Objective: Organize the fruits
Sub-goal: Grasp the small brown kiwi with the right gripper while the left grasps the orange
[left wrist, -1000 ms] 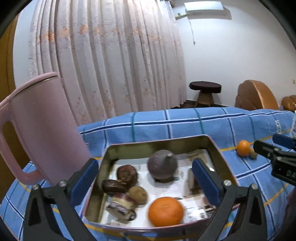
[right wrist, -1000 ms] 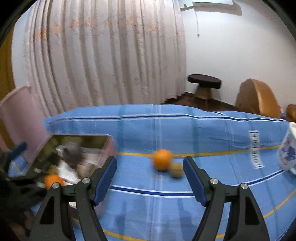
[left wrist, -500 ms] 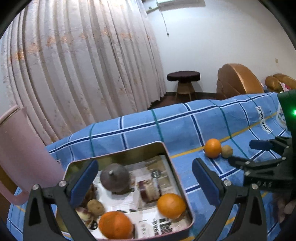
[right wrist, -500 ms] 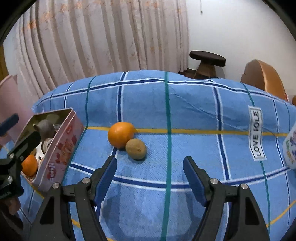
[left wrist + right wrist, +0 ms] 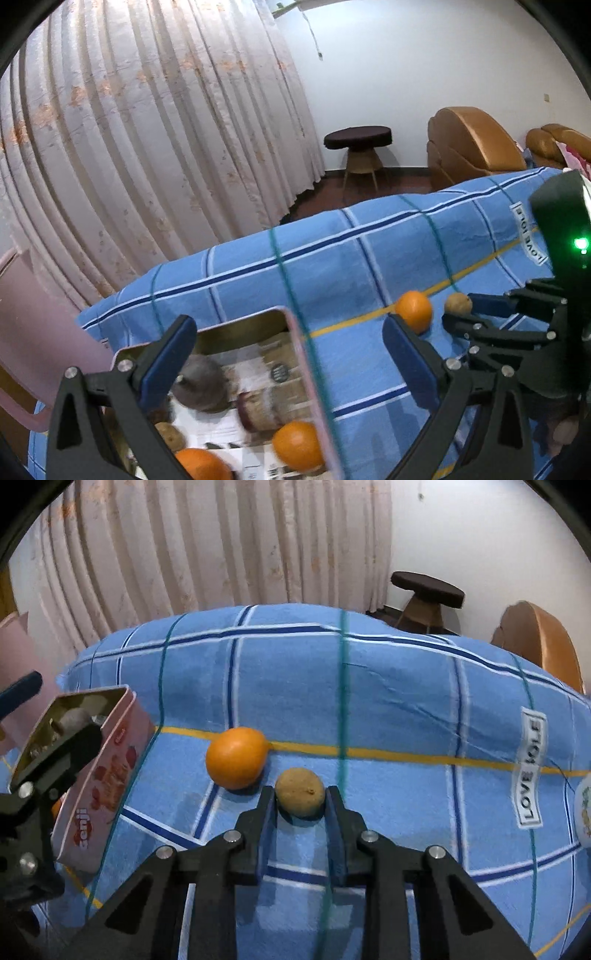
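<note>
My right tongs (image 5: 300, 805) have just been closing, and their blue pads now press both sides of the brown kiwi (image 5: 300, 792), which sits on the blue checked bedspread (image 5: 388, 701). Just beside the kiwi, at its ten o'clock, lies a loose orange (image 5: 236, 757), not quite touching it; both rest along a yellow stripe. My left tongs (image 5: 288, 354) hang spread wide with nothing between the pads, over the right edge of the pink tin (image 5: 295, 332) at six o'clock in the left wrist view. Inside the tin I see two oranges (image 5: 299, 445), a dark round fruit (image 5: 201, 382) and smaller brown pieces, blurred. At nine o'clock from the tin stands a pink jug (image 5: 33, 332). Beyond the bed, at twelve o'clock, hangs a pale pleated curtain (image 5: 147, 129); farther off, at one o'clock, are a dark round stool (image 5: 357, 138) and a tan armchair (image 5: 472, 147) against the white wall.
</note>
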Demonstrator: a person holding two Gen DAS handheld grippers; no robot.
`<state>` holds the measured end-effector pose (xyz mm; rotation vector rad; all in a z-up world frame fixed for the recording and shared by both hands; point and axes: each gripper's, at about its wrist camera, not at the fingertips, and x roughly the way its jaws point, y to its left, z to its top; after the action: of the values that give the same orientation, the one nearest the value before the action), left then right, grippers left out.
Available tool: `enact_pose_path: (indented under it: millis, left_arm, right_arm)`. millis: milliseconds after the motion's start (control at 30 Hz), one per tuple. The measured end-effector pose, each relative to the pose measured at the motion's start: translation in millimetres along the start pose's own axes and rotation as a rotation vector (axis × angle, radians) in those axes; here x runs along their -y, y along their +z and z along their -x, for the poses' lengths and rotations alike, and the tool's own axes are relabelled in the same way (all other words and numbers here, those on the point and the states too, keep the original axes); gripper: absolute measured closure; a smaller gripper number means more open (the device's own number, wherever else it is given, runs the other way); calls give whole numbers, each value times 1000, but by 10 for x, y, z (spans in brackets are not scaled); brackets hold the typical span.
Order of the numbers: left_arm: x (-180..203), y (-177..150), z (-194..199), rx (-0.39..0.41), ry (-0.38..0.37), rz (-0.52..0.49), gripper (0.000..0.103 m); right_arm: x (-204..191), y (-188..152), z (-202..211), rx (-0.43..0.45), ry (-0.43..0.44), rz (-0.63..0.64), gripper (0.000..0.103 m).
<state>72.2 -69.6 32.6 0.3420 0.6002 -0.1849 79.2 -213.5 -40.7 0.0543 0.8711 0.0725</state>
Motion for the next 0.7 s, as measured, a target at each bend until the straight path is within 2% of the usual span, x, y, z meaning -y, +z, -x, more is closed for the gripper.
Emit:
enact_pose_path:
  millis: [167,200,233,367,433,567,700]
  left_arm:
    - [297,122,-91,-28,-56,-13,4]
    - [346,137,-121,-40,-66,-13,8]
    - [400,152,-160,-52,-76,-12,16]
    - [598,195,-405,-144,-144,18,35]
    - [700,191,-513,-177,-153,20,54]
    - [845,151,-681,-214,-135,-6,56]
    - [867,154,-724,-215,-136,2,60]
  right_arm:
    - [312,-51,258,74,-57,-65,74]
    - [379,-64,306,84,-71,-76,74]
    - [431,-78,341,92,-84,-83,74]
    - [613,-117,396,95,-108,-120,74]
    - [658,-105,414,97,-111,-133,74]
    - [681,-101,481,109,-110,-136,74]
    - [621,-99,488,107,-107,-132,74]
